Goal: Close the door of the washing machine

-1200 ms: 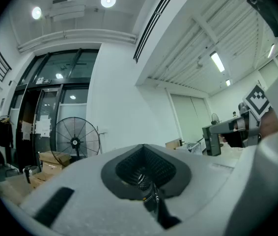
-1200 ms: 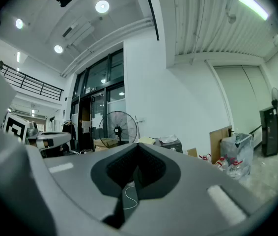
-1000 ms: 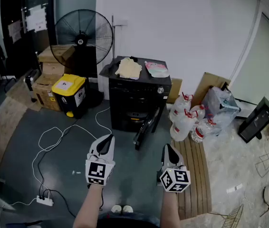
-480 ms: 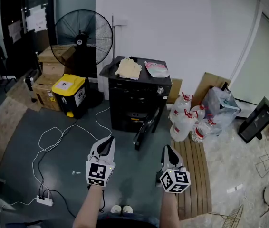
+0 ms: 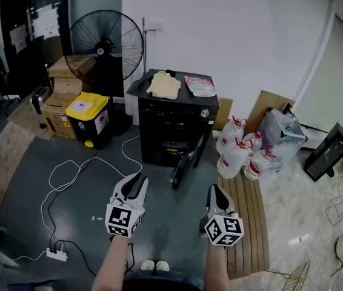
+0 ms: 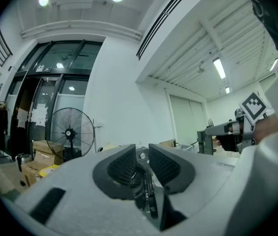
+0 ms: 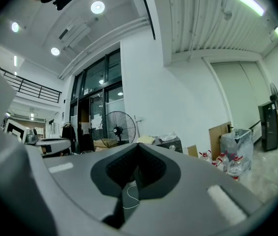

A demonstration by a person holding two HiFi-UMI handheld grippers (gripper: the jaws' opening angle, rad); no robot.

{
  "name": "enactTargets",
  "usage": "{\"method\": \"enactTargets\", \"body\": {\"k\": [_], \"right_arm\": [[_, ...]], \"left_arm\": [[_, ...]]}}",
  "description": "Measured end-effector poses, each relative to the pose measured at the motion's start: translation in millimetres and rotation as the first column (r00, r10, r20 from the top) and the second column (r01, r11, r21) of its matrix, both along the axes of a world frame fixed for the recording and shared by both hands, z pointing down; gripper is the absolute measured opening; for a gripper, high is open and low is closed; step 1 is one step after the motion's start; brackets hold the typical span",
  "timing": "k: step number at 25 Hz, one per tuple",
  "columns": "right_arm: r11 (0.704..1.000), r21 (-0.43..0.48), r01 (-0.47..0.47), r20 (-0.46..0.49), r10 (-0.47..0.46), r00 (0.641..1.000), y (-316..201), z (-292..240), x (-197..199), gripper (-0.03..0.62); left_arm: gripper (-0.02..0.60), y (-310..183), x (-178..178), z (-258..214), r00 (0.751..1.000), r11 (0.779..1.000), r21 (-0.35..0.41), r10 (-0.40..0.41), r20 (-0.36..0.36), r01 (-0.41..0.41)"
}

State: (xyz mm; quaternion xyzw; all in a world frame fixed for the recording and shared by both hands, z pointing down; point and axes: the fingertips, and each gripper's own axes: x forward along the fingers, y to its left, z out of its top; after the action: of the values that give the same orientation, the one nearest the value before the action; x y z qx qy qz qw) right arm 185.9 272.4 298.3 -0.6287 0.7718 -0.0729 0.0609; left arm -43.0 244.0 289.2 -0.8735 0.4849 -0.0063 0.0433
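Head view shows both forearms entering from the bottom edge, held level and side by side. The left gripper [image 5: 136, 184] has just been opening to a narrow, empty gap. The right gripper [image 5: 215, 194] has its jaws together on nothing. At upper centre, the washing machine [image 5: 177, 117] has its door [image 5: 186, 161] hanging open.

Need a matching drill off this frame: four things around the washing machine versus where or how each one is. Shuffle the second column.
Column 1
1. washer door
2. cloth
3. yellow-lidded bin
4. water bottles

Column 2
A. on the floor, picture-right of the washing machine
B. swung open
C. lying on top of it
D. on the floor, picture-left of it

Pairs: 1-B, 2-C, 3-D, 4-A
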Motion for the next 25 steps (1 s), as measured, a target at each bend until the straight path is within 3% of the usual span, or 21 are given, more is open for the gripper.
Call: {"method": "enactTargets", "body": {"k": [4, 9, 25], "right_arm": [[1.0, -0.005, 0.0, 0.001, 0.0, 1.0, -3, 3, -2, 0.014], [1.0, -0.015, -0.006, 0.009, 0.007, 1.0, -11, 6, -3, 0.012], [0.996, -0.047, -0.075, 0.014, 0.076, 0.997, -59, 33, -10, 0.012]], "left_arm": [[0.221, -3, -5, 0, 0.999, 1.0, 0.002, 0.001, -0.033, -0.001], [0.324, -11, -9, 1, 0.999, 1.0, 0.004, -0.001, -0.045, 0.001], [0.37, -72, -37, 30, 0.999, 0.999, -0.033, 0.033, -0.043, -0.034]]}}
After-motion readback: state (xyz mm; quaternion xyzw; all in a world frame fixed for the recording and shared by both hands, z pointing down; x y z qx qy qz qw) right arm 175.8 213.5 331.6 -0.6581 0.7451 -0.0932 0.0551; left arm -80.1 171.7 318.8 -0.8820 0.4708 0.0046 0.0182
